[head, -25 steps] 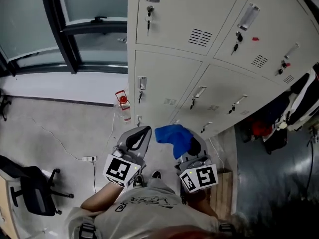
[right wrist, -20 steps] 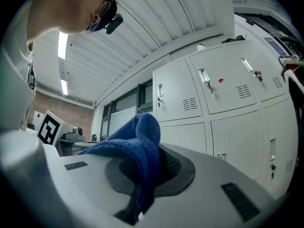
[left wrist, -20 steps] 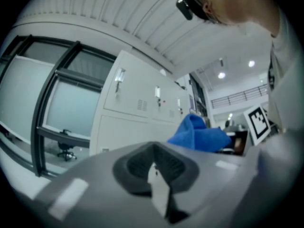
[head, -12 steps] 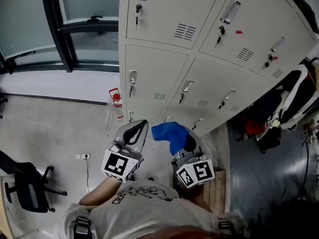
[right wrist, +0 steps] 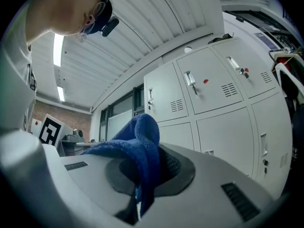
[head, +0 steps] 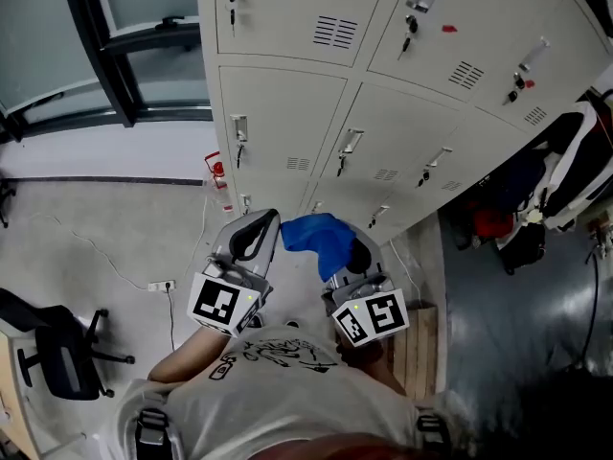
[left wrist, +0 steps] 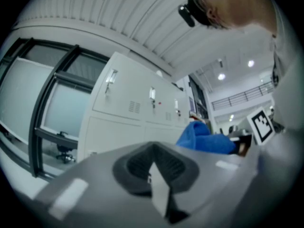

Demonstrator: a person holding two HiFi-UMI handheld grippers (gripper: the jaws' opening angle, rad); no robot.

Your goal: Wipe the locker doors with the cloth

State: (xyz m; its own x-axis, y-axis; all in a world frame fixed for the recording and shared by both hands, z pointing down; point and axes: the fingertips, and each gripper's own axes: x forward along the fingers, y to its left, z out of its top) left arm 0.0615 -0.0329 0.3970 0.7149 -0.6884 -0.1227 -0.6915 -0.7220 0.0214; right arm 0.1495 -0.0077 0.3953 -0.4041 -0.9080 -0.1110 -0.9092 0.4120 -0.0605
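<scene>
A bank of pale grey lockers [head: 316,103] with handles, keys and vents fills the upper head view. My right gripper [head: 356,257] is shut on a blue cloth [head: 316,238], which bunches up over its jaws; the cloth [right wrist: 135,141] rises between the jaws in the right gripper view, with the lockers [right wrist: 209,108] beyond it. My left gripper [head: 251,240] is held beside it, shut and empty. In the left gripper view the lockers [left wrist: 123,113] stand ahead and the cloth [left wrist: 204,137] shows at the right. Both grippers are short of the doors.
A red-topped bottle [head: 216,172] stands on the floor at the lockers' left corner. Dark-framed windows [head: 105,56] are on the left. An office chair [head: 57,353] sits at the lower left. Bags and clothes [head: 536,199] hang at the right. A power strip [head: 158,286] lies on the floor.
The view has swung, so the lockers have slid left and down in the frame. Both grippers keep their places side by side, with the cloth still held.
</scene>
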